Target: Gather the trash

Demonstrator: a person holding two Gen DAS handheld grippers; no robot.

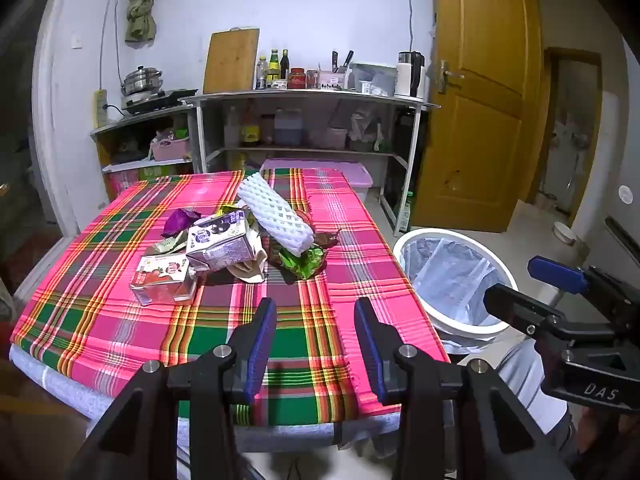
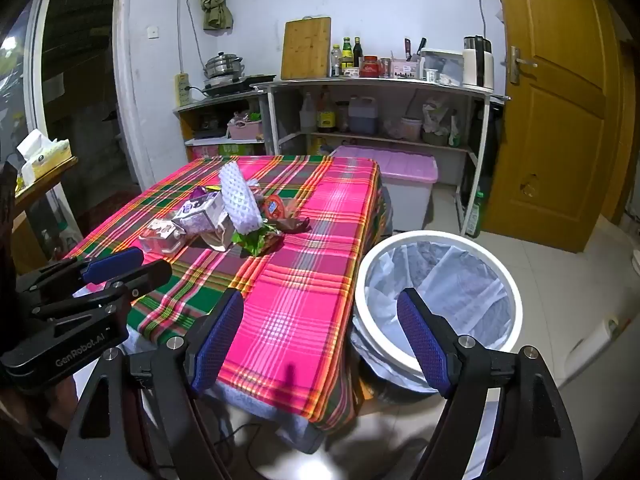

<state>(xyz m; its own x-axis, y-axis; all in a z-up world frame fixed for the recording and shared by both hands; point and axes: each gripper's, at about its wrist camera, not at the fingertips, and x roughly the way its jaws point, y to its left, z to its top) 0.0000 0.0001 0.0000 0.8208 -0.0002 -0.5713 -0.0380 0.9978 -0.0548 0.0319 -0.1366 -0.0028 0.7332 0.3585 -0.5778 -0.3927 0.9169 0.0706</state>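
The left gripper [image 1: 315, 344] hangs over the near edge of the table [image 1: 120, 344], fingers spread wide, nothing between them. Ahead of it and slightly to its left lies the trash pile: a red strawberry carton [image 1: 162, 280] nearest, a purple-and-white carton [image 1: 218, 242] touching it just behind, a purple wrapper [image 1: 180, 220] farther back. Straight ahead of the same claw, a white foam net sleeve [image 1: 276, 216] lies tilted across the top of the pile, with a green leafy wrapper [image 1: 306, 260] under its near end and a beige scrap [image 1: 250, 268] between leaf and cartons. The right gripper [image 2: 320, 340] is also spread apart and empty; it sits at the table's near right corner, its left finger over the plaid cloth [image 2: 288, 280], its right finger over the bin. The white-rimmed trash bin [image 2: 516, 300], lined with a clear bag, stands on the floor directly ahead of and below this claw, touching or just beside the table edge. The pile [image 2: 224, 216] is ahead-left of it, well apart. Each gripper appears at the edge of the other's view.
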